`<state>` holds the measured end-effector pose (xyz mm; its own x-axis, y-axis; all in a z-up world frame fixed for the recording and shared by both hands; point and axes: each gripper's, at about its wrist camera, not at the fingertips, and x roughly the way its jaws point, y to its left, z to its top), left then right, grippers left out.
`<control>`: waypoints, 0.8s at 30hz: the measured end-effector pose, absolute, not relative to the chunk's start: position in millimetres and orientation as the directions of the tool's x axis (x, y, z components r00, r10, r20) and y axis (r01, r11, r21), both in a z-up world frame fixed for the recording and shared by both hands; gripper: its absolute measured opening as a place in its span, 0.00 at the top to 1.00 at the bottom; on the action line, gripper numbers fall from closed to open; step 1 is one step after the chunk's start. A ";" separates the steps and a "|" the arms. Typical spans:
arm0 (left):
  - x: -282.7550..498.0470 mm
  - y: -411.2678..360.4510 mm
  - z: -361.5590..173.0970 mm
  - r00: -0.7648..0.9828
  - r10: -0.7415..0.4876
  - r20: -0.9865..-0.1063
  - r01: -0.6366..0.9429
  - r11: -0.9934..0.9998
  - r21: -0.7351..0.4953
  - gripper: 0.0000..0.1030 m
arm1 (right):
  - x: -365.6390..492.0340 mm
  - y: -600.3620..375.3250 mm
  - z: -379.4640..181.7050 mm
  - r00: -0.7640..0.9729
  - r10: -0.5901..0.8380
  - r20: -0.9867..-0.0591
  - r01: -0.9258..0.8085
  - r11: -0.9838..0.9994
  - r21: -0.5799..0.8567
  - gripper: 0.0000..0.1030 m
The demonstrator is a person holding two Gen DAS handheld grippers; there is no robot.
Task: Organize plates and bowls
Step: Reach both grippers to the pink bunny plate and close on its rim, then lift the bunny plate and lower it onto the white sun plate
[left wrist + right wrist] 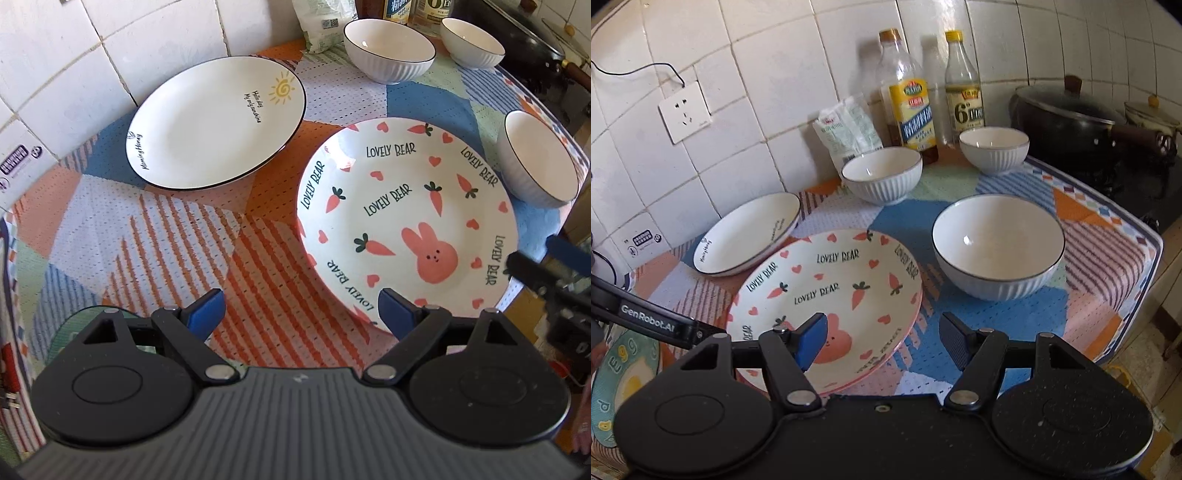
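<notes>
A pink rabbit plate (406,218) (827,295) lies on the patterned cloth. A white sun plate (214,122) (750,236) lies behind it near the wall. Three white ribbed bowls stand around: a near one (539,162) (997,247), a middle one (388,48) (882,175) and a far one (472,42) (993,149). My left gripper (299,314) is open and empty, above the cloth at the rabbit plate's front-left edge. My right gripper (882,339) is open and empty, its left finger over the rabbit plate's front rim.
Two oil bottles (908,96) and a white bag (849,129) stand against the tiled wall. A black pot (1071,122) sits on the stove at the right. An egg-print plate (620,376) lies at the front left. The table edge (1152,266) runs along the right.
</notes>
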<state>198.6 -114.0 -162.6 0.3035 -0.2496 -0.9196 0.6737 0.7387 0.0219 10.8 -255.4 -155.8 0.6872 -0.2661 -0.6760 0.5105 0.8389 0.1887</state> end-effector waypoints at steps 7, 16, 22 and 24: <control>207.6 -120.2 -170.7 0.288 -0.287 -0.914 0.690 0.724 -0.010 0.15 | 18.9 -260.8 -179.3 0.689 -0.148 -0.710 0.458 0.847 0.268 0.41; 234.9 -120.7 -194.2 0.276 -0.292 -0.916 0.642 0.765 -0.050 0.41 | 41.3 -271.5 -191.9 0.639 -0.151 -0.754 0.510 0.817 0.269 0.57; 242.5 -115.2 -201.7 0.174 -0.399 -0.900 0.632 0.746 -0.208 0.71 | 40.8 -288.2 -196.6 0.653 -0.129 -0.746 0.536 0.776 0.334 0.76; 238.5 -119.8 -203.2 0.176 -0.405 -0.897 0.629 0.747 -0.214 0.76 | 38.0 -297.1 -199.8 0.666 -0.104 -0.739 0.546 0.742 0.389 0.81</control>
<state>238.5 -119.8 -203.2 0.1757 -0.4050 -0.8973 0.6294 0.7470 -0.2139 38.0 -297.1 -199.8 0.6662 -0.1036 -0.7385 0.5463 0.7419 0.3887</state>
